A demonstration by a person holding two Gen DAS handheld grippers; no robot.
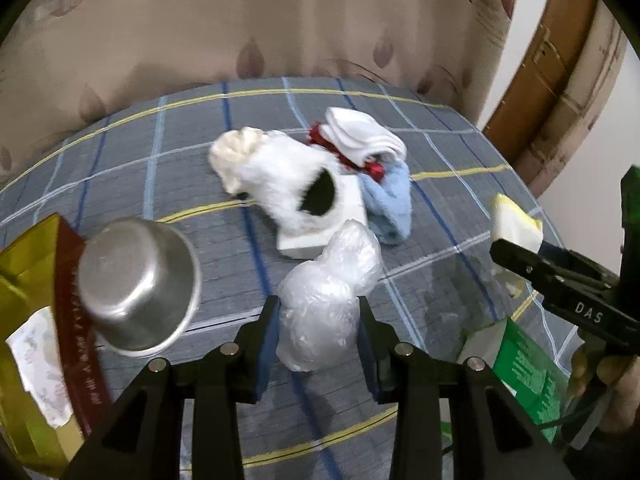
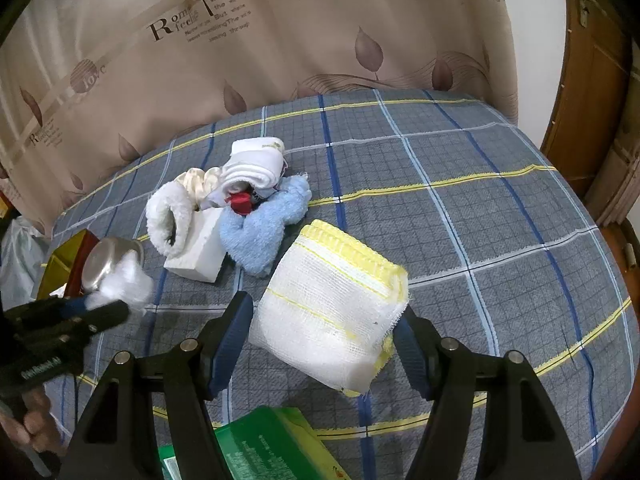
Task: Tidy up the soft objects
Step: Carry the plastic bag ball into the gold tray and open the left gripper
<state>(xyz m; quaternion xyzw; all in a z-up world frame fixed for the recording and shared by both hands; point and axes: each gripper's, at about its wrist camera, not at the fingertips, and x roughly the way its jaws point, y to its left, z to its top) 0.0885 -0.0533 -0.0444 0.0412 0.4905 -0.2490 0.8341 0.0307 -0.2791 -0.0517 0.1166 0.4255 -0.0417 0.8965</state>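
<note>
My left gripper (image 1: 318, 320) is shut on a crumpled clear plastic bag (image 1: 328, 296), held above the plaid cloth; the bag also shows in the right wrist view (image 2: 124, 284). My right gripper (image 2: 324, 332) is shut on a folded white gauze cloth with yellow edging (image 2: 332, 300), which also shows in the left wrist view (image 1: 516, 220). A pile lies at the centre: a white fluffy sock (image 1: 280, 184), white folded socks (image 1: 360, 132), a blue fluffy sock (image 1: 388, 204), a red item (image 1: 374, 168) and a white foam block (image 1: 316, 236).
An upturned steel cup (image 1: 136, 284) stands on a gold and red box (image 1: 36, 320) at the left. A green box (image 2: 264, 444) lies at the near edge. A beige curtain (image 2: 280, 40) hangs behind the round table (image 2: 480, 200); a wooden door (image 2: 592, 80) stands at the right.
</note>
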